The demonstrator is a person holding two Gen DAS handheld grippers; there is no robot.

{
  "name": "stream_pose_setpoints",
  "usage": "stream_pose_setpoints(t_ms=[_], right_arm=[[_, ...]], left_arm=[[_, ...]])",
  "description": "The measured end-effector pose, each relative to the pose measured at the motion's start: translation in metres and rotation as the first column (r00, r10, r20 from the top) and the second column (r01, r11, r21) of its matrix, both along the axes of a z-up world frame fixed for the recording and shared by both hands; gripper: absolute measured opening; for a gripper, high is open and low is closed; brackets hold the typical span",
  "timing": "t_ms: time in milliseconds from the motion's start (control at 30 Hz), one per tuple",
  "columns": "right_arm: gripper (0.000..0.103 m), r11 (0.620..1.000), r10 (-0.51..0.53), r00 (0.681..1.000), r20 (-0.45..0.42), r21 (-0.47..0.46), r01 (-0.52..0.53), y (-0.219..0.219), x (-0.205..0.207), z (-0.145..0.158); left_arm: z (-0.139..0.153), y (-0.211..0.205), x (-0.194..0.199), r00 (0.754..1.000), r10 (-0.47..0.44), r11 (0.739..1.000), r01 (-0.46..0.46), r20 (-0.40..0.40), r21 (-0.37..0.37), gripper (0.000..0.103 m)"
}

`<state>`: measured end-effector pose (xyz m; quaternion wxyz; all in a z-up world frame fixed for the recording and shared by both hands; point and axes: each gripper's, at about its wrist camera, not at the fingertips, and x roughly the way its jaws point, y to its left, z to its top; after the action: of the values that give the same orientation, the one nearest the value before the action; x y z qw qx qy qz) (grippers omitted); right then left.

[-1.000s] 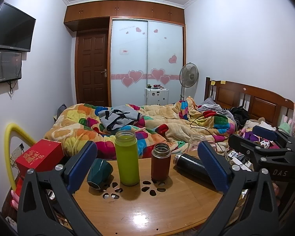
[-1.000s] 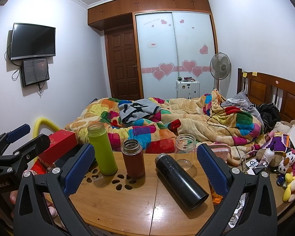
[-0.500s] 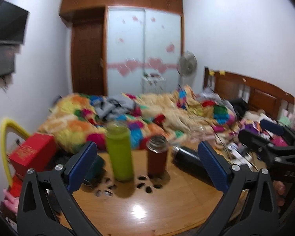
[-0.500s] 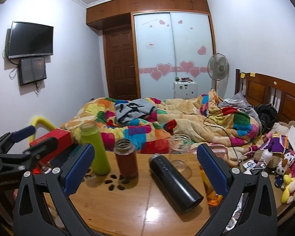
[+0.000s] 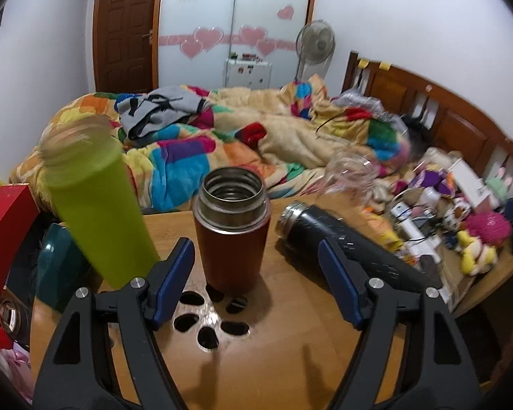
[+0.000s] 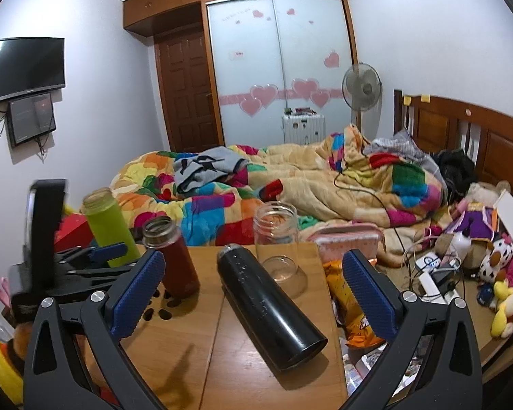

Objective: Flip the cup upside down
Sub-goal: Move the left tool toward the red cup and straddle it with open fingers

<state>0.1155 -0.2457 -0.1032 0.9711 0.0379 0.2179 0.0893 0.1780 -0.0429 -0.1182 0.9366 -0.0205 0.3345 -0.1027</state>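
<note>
A red-brown steel cup [image 5: 232, 229] stands upright, mouth open, on the wooden table [image 5: 290, 369]; it also shows in the right wrist view [image 6: 174, 256]. My left gripper [image 5: 256, 283] is open, its blue pads to either side of the cup's base, just short of it. My right gripper [image 6: 253, 294] is open above a black flask [image 6: 270, 304] lying on its side. A green bottle [image 5: 95, 205] stands left of the cup. A clear glass jar [image 6: 277, 239] stands at the table's far edge.
A dark teal cup [image 5: 56, 266] lies at the table's left edge by a red box [image 5: 3, 215]. The bed with a colourful quilt [image 6: 290, 184] is behind the table. Toys, cables and snack bags [image 6: 461, 266] crowd the right side.
My left gripper has moved forward and down, so the red-brown cup now sits between its pads. My right gripper has shifted forward toward the black flask.
</note>
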Motion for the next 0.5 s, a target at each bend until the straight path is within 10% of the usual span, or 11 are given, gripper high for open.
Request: stream_pose_setpoints(t_ms=[500], right_arm=[[0.103, 0.999, -0.004, 0.996, -0.088, 0.053, 0.009, -0.019, 0.030, -0.035]], left_arm=[[-0.040, 0.001, 0.062, 0.993, 0.107, 0.993, -0.104, -0.058, 0.046, 0.062]])
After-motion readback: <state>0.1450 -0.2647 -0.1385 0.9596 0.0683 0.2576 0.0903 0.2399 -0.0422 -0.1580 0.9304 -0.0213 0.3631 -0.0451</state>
